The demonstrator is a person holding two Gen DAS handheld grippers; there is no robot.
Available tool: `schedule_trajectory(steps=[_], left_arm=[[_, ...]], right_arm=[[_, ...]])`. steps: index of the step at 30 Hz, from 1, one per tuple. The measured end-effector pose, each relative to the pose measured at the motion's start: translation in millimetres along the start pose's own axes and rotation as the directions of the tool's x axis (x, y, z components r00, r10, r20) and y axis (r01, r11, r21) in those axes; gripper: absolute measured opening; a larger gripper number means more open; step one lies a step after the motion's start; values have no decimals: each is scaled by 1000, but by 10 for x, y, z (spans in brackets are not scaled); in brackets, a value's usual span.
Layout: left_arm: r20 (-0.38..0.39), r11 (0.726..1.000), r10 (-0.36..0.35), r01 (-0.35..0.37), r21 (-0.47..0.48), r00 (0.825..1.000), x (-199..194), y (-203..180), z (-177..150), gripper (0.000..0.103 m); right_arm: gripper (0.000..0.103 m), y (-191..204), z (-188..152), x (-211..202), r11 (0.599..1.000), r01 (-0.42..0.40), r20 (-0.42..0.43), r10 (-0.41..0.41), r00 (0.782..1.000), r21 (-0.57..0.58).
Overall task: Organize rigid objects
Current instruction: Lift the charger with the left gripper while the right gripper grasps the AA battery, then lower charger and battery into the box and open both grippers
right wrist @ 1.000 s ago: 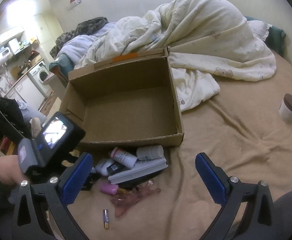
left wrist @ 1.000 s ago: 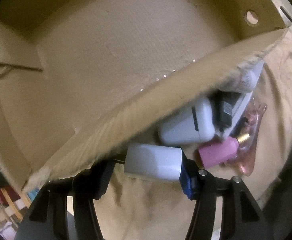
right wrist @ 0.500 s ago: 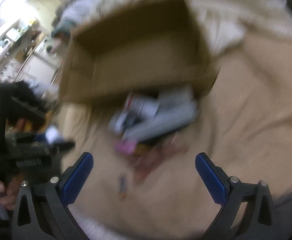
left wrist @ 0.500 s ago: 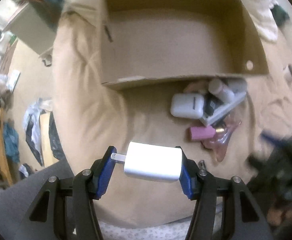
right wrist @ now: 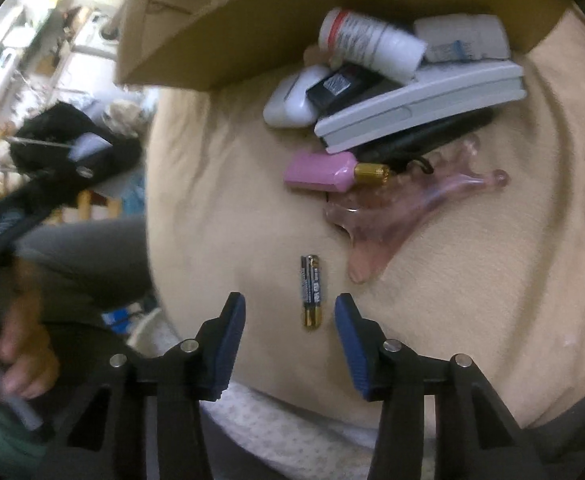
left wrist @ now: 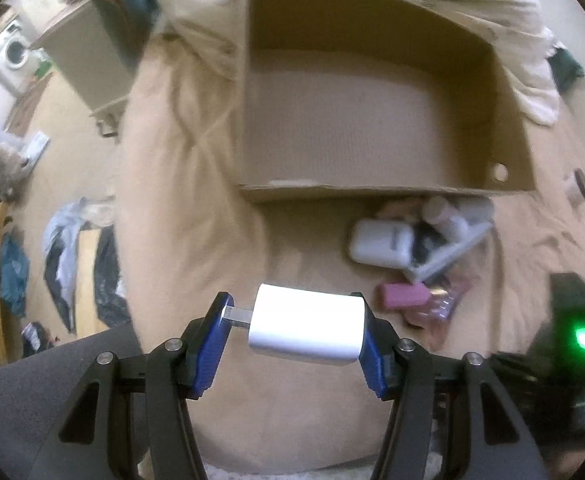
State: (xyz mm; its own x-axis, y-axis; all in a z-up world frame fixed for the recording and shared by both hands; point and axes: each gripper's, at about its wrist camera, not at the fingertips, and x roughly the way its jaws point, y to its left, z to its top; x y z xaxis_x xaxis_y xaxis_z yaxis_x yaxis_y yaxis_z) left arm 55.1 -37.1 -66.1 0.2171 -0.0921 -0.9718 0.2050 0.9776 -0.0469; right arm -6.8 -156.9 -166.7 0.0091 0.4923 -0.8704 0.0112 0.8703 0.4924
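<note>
White charger plug (left wrist: pixel 307 330) sits clamped crosswise in the left gripper (left wrist: pixel 294 344), metal prongs pointing at the left blue pad, body pressed against the right pad, held in the air above the tan bedsheet (left wrist: pixel 196 208), short of the cardboard box (left wrist: pixel 372 190) which lies open-topped ahead on the bed. Right gripper (right wrist: pixel 290 332) jaws parted, nothing gripped, low over the sheet with an AA battery (right wrist: pixel 311 291) lying lengthwise between the blue fingertips, no contact visible. Beyond the battery a pile against the box's near wall: pink bottle with gold cap (right wrist: pixel 320 171), clear pink plastic piece (right wrist: pixel 392 216) just right of it, grey-white flat remote-like device (right wrist: pixel 420 110) on a black item, white earbud-style case (right wrist: pixel 292 98), small black labelled block (right wrist: pixel 340 82), white pill bottle with red band (right wrist: pixel 368 46), white packet (right wrist: pixel 464 38) touching the box. Rumpled cream duvet (left wrist: pixel 472 4) behind the box. Washing machine (left wrist: pixel 12 46) far left, blurred
</note>
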Motion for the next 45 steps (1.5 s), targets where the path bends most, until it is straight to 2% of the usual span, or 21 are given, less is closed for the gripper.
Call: schedule_trajectory(steps=[2,5,6,7,9,13,20,26,29,34,39,43,45], left_arm=[[-6,1000,5,-5,13,1000,22,-23,-16,55],[-7,1000,13,-13,11,1000,37,-9,-13,55],[-7,1000,8,-8,6,1000,32,2,-9,55],[-7,1000,8,-8,3,1000,31,10,-8,55],[-9,1000,6,-6,2,1000,33,15,-12,55],[-5,1000,-1,1,2,1000,22,-4,-22,55],[13,1000,13,-13,9,1000,15,3,-50,55],[45,1000,20,-20,17,999,-25,-30,-58,55],[102,997,76,-77,9,992,-80,-34,-53,55],[144,999,52,-53,6,988,-190,-68,22,55],[125,999,38,-41,26,991,-257,-174,335,55],[128,997,61,-67,42,990,-241,-272,733,55],[132,997,63,-69,42,989,-192,-307,911,55]], right_arm=[[50,72,30,162,999,47,-17,-48,999,-27],[43,151,28,303,993,105,-4,-105,994,-61],[36,150,25,307,992,110,0,-110,994,-57],[23,144,21,316,992,118,4,-118,993,-53],[12,63,-11,284,991,125,8,-125,992,-40],[12,56,-77,128,996,82,17,-82,997,-30],[12,129,-41,-403,999,14,116,-10,993,-33],[12,14,66,-933,999,-18,233,25,972,-31],[12,-80,137,-1097,999,-15,275,27,961,-47],[12,-188,279,-1333,998,-2,328,22,944,-61],[12,-228,584,-1501,997,31,394,1,919,-76],[12,-256,931,-1536,995,-23,403,60,913,-95],[12,-240,1120,-1496,994,35,418,10,909,-99]])
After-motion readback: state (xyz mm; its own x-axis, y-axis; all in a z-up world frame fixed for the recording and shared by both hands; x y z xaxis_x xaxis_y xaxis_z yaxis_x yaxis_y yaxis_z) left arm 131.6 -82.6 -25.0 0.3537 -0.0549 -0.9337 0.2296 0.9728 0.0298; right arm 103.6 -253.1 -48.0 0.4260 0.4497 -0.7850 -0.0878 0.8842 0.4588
